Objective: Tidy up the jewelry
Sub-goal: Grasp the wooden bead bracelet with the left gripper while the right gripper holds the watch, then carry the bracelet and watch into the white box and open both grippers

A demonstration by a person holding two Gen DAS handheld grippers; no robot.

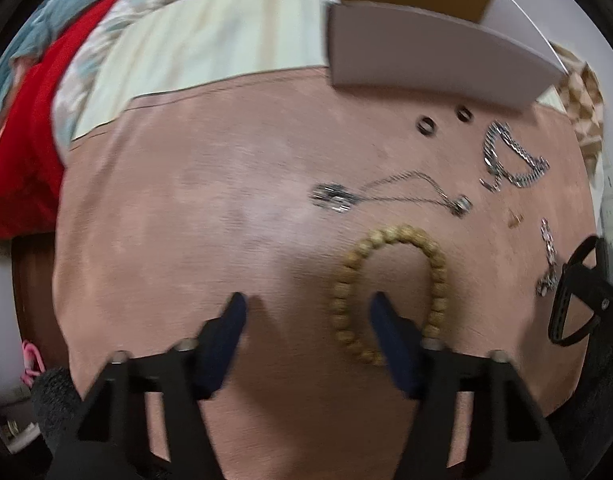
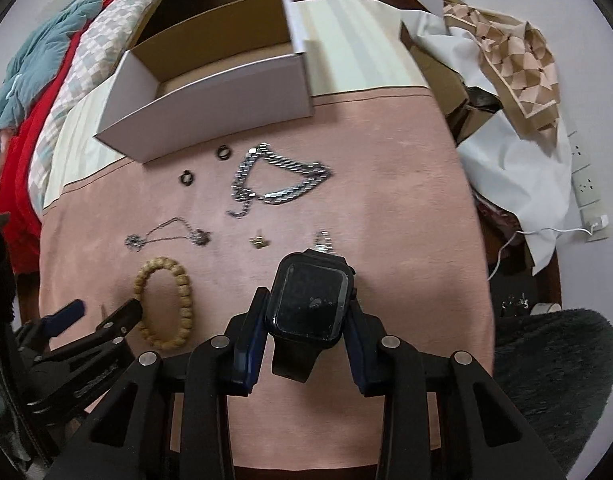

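Gripping a black smartwatch (image 2: 307,303), the right gripper (image 2: 304,320) has its two blue-padded fingers (image 2: 248,344) pressed against either side of the watch case, screen facing up, strap hanging down between the jaws. The left gripper (image 1: 308,312) points down at the pink cloth (image 1: 186,220) covering the table; its jaws stand partly apart, one side of the wooden bead bracelet (image 1: 390,292) running between them (the right fingertip sits inside the loop, the left outside), and the pads do not press on the beads in this blurred view. The bracelet lies flat on the cloth. Beyond it lies a thin silver necklace (image 1: 390,196) with a pendant, and further back two dark rings (image 1: 426,125), set near each other just in front of the box. A heavy silver chain bracelet (image 2: 280,184) lies to the right of the rings; a small gold-coloured piece (image 2: 259,242) and a small silver chain piece (image 2: 322,240) rest nearer the watch. An open white cardboard box (image 2: 210,120) with brown interior stands at the far edge of the cloth, partly on a pale striped cloth (image 2: 354,48). Bedding in red, teal and checks (image 2: 46,92) is bunched at the left; crumpled white fabric and a patterned paper bag (image 2: 514,64) sit at the right.
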